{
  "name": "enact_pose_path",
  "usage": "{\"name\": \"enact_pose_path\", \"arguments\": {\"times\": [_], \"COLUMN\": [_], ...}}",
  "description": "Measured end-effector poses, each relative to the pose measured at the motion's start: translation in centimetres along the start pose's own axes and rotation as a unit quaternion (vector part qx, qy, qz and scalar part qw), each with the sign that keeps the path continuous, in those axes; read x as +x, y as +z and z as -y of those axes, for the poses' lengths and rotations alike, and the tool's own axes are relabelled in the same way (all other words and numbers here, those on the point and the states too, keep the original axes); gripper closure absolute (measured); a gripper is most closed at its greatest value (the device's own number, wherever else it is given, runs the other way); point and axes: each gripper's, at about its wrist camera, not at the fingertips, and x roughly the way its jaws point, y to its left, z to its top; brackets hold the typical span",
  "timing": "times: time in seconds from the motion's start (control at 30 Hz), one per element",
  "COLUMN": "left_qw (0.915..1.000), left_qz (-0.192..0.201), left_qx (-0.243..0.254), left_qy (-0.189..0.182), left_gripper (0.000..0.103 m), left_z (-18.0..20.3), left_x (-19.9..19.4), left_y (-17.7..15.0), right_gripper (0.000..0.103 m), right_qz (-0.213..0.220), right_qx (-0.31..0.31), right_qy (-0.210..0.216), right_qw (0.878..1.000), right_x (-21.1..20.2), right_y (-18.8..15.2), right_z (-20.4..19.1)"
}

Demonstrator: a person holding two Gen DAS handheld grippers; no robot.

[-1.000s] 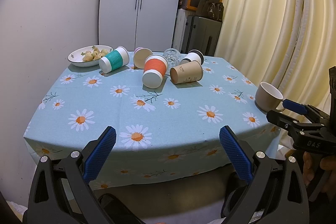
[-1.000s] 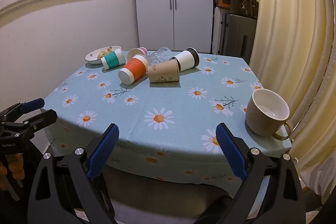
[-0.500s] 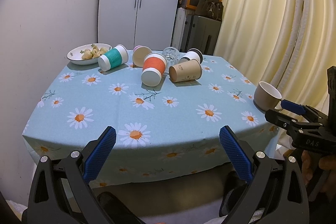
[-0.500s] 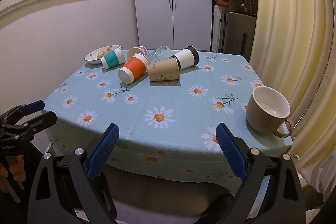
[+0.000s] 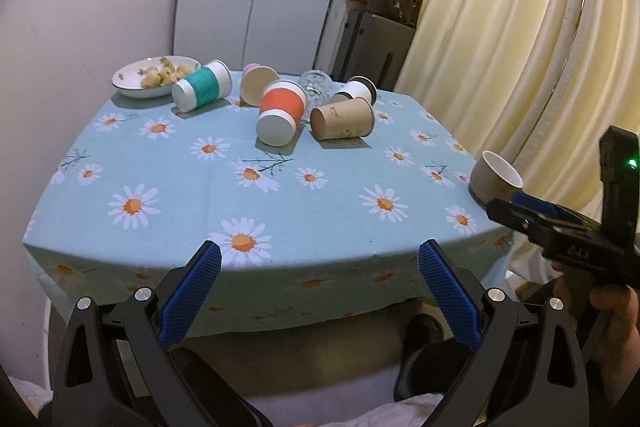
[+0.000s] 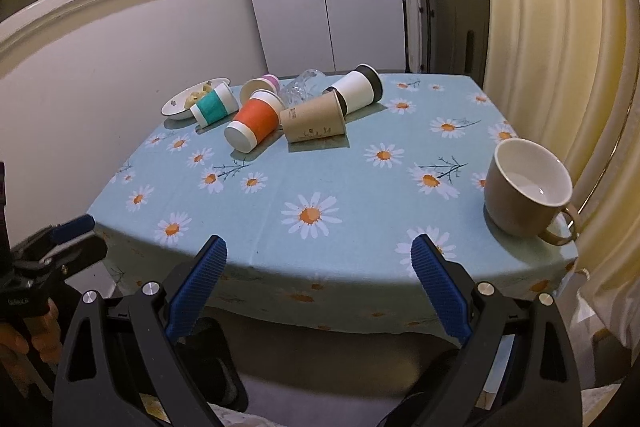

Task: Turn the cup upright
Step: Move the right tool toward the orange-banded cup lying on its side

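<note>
Both grippers are held off the near edge of the tabletop (image 5: 304, 219), which is covered by a blue daisy-print cloth. The left gripper (image 5: 320, 291) is seen with its jaws wide apart and nothing between them; the right gripper (image 6: 320, 287) is likewise held with jaws spread and empty.

A cluster of cups is found lying on its side towards the far end of the tabletop. The orange-sleeved cup (image 5: 280, 113) is taken as the landmark: it is tipped over with its white base turned towards the cameras. Just beside it, on its right, the brown paper cup (image 5: 342, 118) is laid on its side. Behind these two, a clear glass (image 5: 316, 87) and a white cup with a black lid (image 5: 356, 91) are seen. To the left of the orange cup, a teal-sleeved cup (image 5: 202, 91) is tipped over, with a plate of food (image 5: 154, 81) beyond it. Well apart to the right, near the tabletop's edge, a beige mug (image 6: 528, 187) is stood upright.
</note>
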Motion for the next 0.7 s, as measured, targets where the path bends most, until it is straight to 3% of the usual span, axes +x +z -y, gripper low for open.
{"name": "enact_pose_path", "arguments": {"times": [0.4, 0.7], "left_qw": [0.9979, 0.9907], "left_qz": [-0.042, -0.122], "left_qx": [-0.038, -0.031], "left_qy": [-0.032, -0.05], "left_gripper": [0.007, 0.008], "left_z": [-4.3, -6.4], "left_x": [5.7, 13.4], "left_y": [9.6, 15.7], "right_gripper": [0.011, 0.011], "right_qz": [-0.032, -0.069], "right_qx": [0.075, 0.124], "right_qy": [0.076, 0.115], "right_qw": [0.994, 0.983], "right_x": [5.9, 10.9], "right_y": [8.8, 14.1], "right_z": [1.0, 1.4]}}
